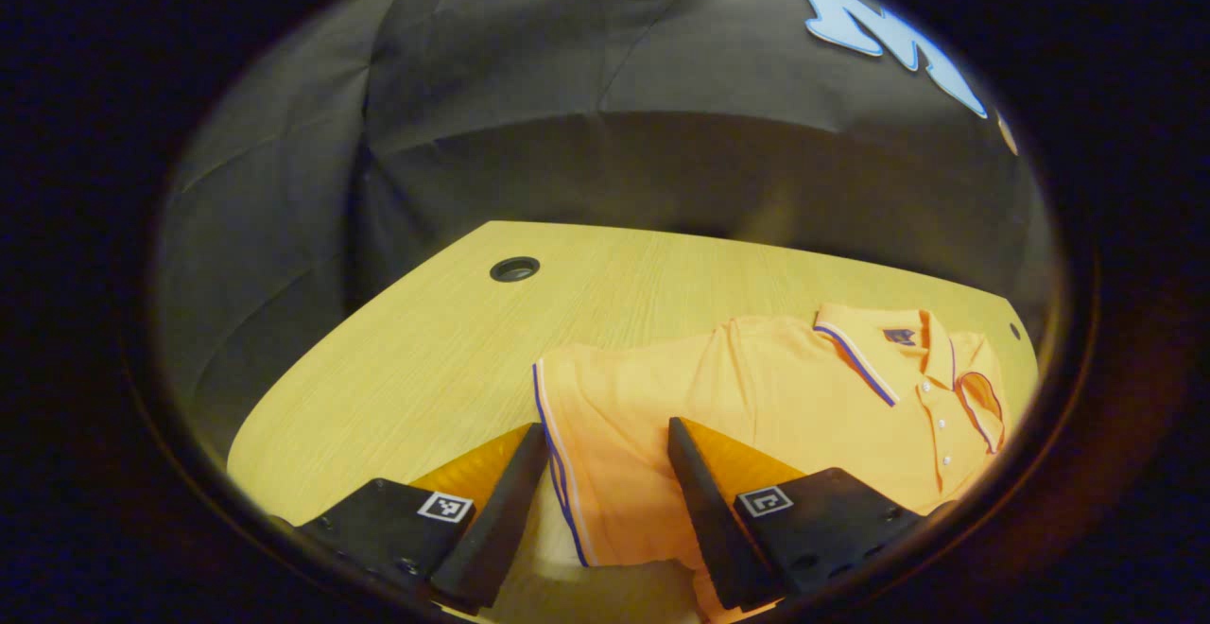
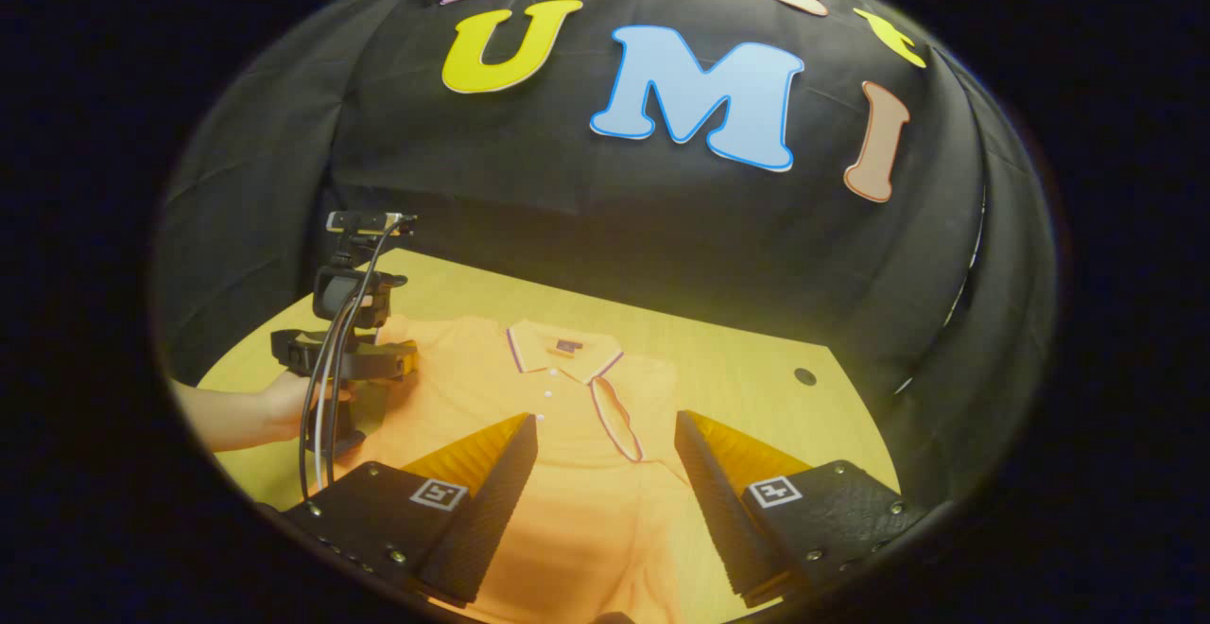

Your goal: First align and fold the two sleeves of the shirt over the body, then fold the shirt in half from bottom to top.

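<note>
A: Where's the shirt (image 1: pixel 756 407)?

B: Flat on the bench (image 1: pixel 425 350), front up, collar (image 2: pixel 564 350) toward the booth wall. Orange polo, dark and white trim on collar and cuff. Buttons run down the placket.

A: Left gripper (image 1: pixel 605 473)?

B: Jaws wide, nothing between them. In the left gripper view one finger is over bare bench, the other over the shirt body. The sleeve cuff (image 1: pixel 558 454), with its striped edge, sits in the gap between the fingers. Can't tell whether the tips touch the cloth.

A: Right gripper (image 2: pixel 605 473)?

B: Also wide, holding nothing. In the right gripper view it sits above the lower part of the shirt front, collar straight ahead past the fingers.

A: See the other gripper from there?

B: Yes. Left gripper (image 2: pixel 345 359) is at the far left of that view, held by a hand (image 2: pixel 284 407), cable hanging down off it. It sits at the shirt's sleeve side.

A: Sleeves folded?

B: Near sleeve in the left gripper view lies spread out to the side, not over the body. Other sleeve, can't tell.

A: Anything else on the bench?

B: A round cable hole (image 1: pixel 514 268) in the top, well apart from the shirt.
</note>
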Demonstrator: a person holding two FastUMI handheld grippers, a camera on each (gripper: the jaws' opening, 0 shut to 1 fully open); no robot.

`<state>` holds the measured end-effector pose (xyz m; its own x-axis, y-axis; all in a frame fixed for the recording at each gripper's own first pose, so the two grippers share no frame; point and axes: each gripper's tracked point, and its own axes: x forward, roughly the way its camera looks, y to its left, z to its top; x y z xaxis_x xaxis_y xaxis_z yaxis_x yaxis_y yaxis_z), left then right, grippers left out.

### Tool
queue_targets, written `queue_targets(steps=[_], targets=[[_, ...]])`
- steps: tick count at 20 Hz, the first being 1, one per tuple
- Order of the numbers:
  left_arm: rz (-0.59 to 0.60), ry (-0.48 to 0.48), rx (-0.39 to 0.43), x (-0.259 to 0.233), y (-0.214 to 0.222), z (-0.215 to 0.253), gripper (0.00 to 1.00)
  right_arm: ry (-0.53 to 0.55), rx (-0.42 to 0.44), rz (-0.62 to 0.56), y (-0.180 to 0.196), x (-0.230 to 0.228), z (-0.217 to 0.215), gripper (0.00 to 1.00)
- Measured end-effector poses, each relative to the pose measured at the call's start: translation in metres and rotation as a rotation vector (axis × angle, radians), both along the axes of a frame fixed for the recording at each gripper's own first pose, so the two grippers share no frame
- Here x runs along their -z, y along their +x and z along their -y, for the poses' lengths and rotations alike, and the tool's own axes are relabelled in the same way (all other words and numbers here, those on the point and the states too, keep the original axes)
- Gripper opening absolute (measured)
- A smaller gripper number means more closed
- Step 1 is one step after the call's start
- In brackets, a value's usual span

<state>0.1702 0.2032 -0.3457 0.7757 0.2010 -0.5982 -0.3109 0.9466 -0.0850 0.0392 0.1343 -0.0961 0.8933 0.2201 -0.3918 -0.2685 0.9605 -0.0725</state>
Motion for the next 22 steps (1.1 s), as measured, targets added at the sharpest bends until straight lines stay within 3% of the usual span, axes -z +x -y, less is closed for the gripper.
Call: queue_targets(steps=[4, 5, 7, 8, 16, 22], targets=[[-0.005, -0.002, 0.03, -0.001, 0.003, 0.007, 0.51, 0.008, 0.018, -0.004, 0.001, 0.002, 0.002, 0.92], [-0.01, 0.007, 0.034, 0.0, 0.004, 0.008, 0.31, 0.007, 0.024, -0.004, 0.002, 0.001, 0.003, 0.92], [-0.021, 0.027, 0.055, 0.0, 0.004, 0.011, 0.24, 0.009, 0.035, -0.004, 0.002, 0.002, 0.003, 0.91], [-0.03, 0.04, 0.066, 0.0, 0.006, 0.013, 0.1, 0.012, 0.039, -0.006, 0.002, 0.003, 0.003, 0.92], [0.01, 0.082, 0.088, -0.034, 0.012, 0.031, 0.1, 0.027, 0.062, -0.011, 0.005, 0.003, 0.004, 0.92], [0.047, 0.144, 0.205, -0.062, 0.022, 0.071, 0.1, 0.052, 0.096, -0.022, 0.005, 0.007, 0.006, 0.92]])
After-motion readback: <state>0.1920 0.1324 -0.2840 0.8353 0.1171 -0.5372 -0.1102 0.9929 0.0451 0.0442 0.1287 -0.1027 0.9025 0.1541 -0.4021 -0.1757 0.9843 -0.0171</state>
